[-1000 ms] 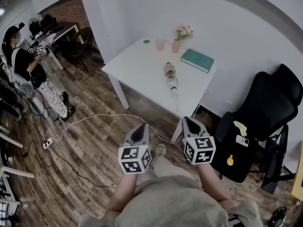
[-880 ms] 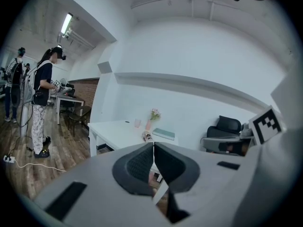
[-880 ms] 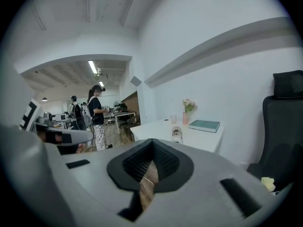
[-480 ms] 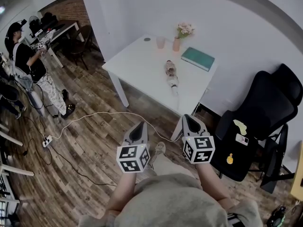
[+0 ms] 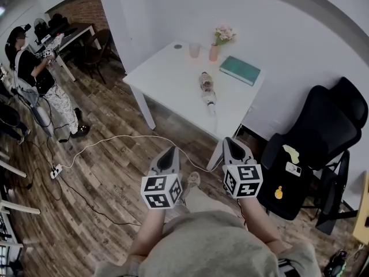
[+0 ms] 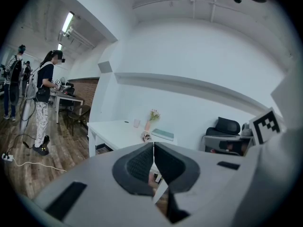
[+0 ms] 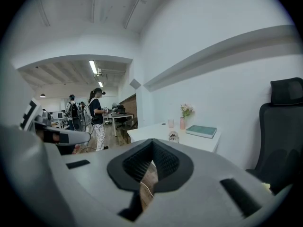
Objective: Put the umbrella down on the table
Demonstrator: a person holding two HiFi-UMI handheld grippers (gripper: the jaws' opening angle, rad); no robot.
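Note:
A folded patterned umbrella point(image 5: 206, 91) lies on the white table point(image 5: 164, 77), near its middle, pointing toward the front edge. Nothing touches it. My left gripper point(image 5: 172, 150) and right gripper point(image 5: 226, 141) hang side by side over the wooden floor, well short of the table, both shut with nothing between the jaws. In the left gripper view the shut gripper point(image 6: 153, 144) points toward the table, with the umbrella point(image 6: 146, 136) small beyond it. The right gripper point(image 7: 152, 141) is likewise shut, and the umbrella point(image 7: 173, 136) shows on the table edge ahead.
On the table's far side stand a pink cup point(image 5: 194, 51), a vase of flowers point(image 5: 215, 51) and a green book point(image 5: 240, 72). A black office chair point(image 5: 323, 137) is at the right. A white cable point(image 5: 115, 140) crosses the floor. A person point(image 5: 34, 79) stands far left.
Both grippers stay where they were, shut. The umbrella has not moved. The person at far left has shifted a little.

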